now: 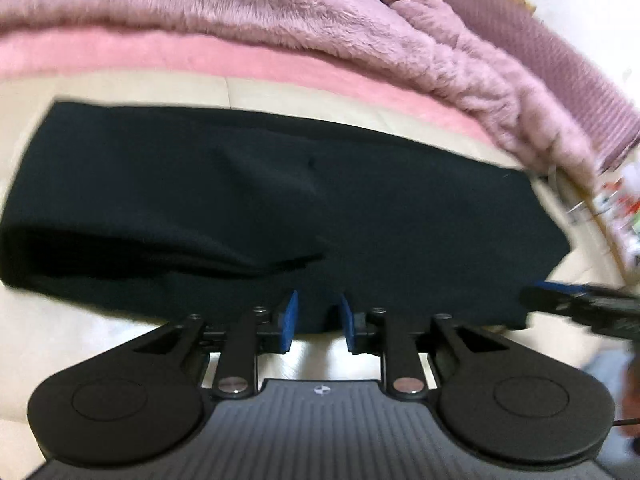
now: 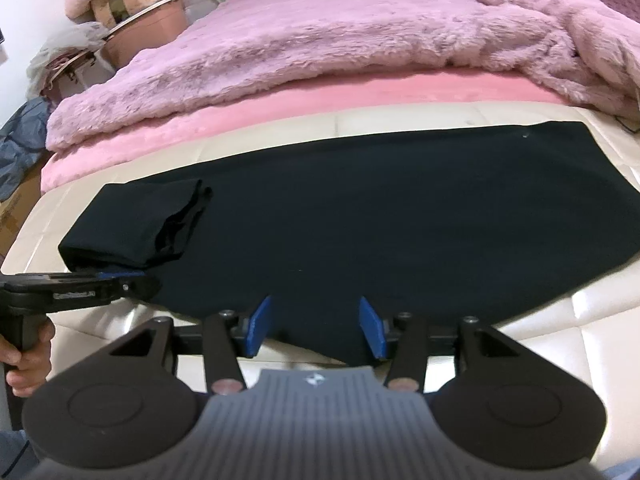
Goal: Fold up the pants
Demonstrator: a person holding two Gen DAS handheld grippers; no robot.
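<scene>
Black pants [image 1: 280,208] lie flat across a cream padded surface [image 1: 80,344], with one end folded over on the left [image 2: 140,224]. My left gripper [image 1: 318,316] is open at the pants' near edge, blue pads either side of the cloth edge. It also shows in the right wrist view [image 2: 128,276], at the folded left end. My right gripper [image 2: 316,324] is open wider, its blue pads astride the near edge of the pants [image 2: 380,220]. It shows at the right edge of the left wrist view [image 1: 560,296].
A fluffy pink blanket [image 2: 320,40] and a pink sheet [image 2: 280,104] lie just behind the pants. Boxes, bags and clutter [image 2: 120,12] stand at the far left. A purple ribbed cushion [image 1: 540,48] lies at the far right.
</scene>
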